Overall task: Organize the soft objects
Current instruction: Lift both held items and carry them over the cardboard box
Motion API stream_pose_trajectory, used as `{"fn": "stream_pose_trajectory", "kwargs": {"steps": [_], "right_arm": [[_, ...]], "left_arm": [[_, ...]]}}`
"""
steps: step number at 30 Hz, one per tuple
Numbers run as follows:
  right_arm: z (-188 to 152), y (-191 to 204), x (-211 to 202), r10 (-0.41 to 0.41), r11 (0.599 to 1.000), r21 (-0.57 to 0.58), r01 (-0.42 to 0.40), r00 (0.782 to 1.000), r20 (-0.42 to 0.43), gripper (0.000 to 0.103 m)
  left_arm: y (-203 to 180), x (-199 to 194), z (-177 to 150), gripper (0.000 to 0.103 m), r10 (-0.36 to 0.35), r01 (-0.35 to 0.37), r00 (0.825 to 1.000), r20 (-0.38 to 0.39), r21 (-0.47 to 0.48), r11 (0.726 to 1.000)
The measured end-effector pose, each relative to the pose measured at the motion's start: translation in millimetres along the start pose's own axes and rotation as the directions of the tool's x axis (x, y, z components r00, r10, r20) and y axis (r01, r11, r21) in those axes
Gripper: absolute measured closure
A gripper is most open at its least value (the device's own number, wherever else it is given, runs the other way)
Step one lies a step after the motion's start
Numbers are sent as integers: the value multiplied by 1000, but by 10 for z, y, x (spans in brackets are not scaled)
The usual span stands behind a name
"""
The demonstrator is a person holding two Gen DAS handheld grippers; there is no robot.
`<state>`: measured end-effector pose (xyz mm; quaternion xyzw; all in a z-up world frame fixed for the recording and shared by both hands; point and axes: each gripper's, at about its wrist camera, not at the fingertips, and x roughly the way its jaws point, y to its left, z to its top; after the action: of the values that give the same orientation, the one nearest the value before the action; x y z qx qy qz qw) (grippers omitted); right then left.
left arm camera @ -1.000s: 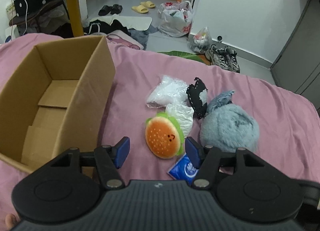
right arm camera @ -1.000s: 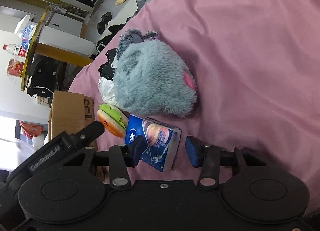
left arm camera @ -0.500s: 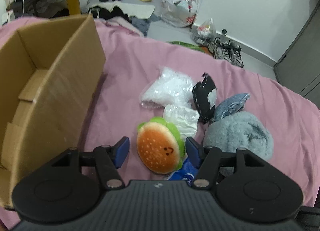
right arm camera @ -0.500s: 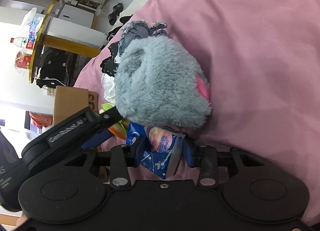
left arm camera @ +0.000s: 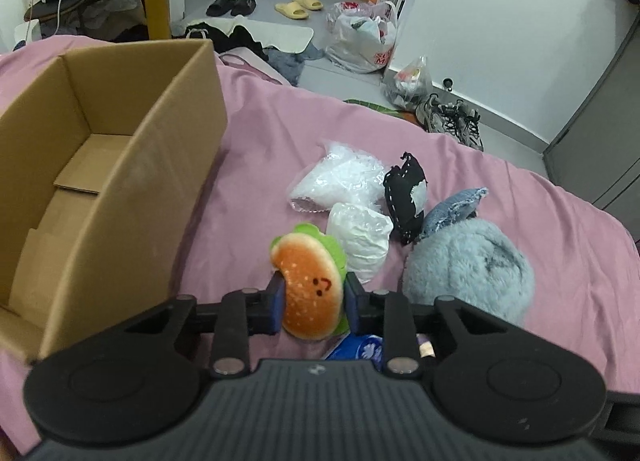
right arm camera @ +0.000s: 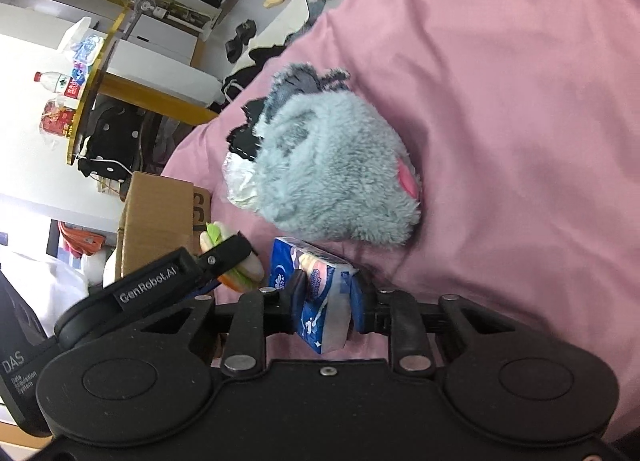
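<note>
Now two tools each pinch one item: burger plush (left arm camera: 310, 293), tissue pack (right arm camera: 320, 297).

A pink-sheeted bed (left arm camera: 500, 189) carries everything: far left sits an open cardboard box (left arm camera: 120, 181), mid-bed two clear plastic bags (left arm camera: 344, 181), a black pouch (left arm camera: 406, 197) beside them, and near right a fluffy grey plush (left arm camera: 472, 265) touching a denim scrap (left arm camera: 456, 207).
</note>
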<state>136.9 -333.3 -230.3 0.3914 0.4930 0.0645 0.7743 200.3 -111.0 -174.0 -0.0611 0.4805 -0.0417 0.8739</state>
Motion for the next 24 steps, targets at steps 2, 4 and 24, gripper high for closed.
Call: {"fn": "stream_pose_trajectory", "kwargs": {"steps": [2, 4, 24], "right_arm": [[-37, 35, -76, -5, 1000, -15, 6, 1000, 22, 81], [-68, 76, -149, -6, 1000, -29, 7, 999, 42, 82], [-246, 587, -746, 20, 985, -172, 28, 962, 271, 82]], "left_arm": [[-16, -86, -20, 76, 0, 0, 1000, 16, 12, 1000], [-46, -170, -22, 76, 2, -4, 999, 44, 35, 999], [124, -1018, -122, 76, -48, 28, 981, 186, 109, 994]]}}
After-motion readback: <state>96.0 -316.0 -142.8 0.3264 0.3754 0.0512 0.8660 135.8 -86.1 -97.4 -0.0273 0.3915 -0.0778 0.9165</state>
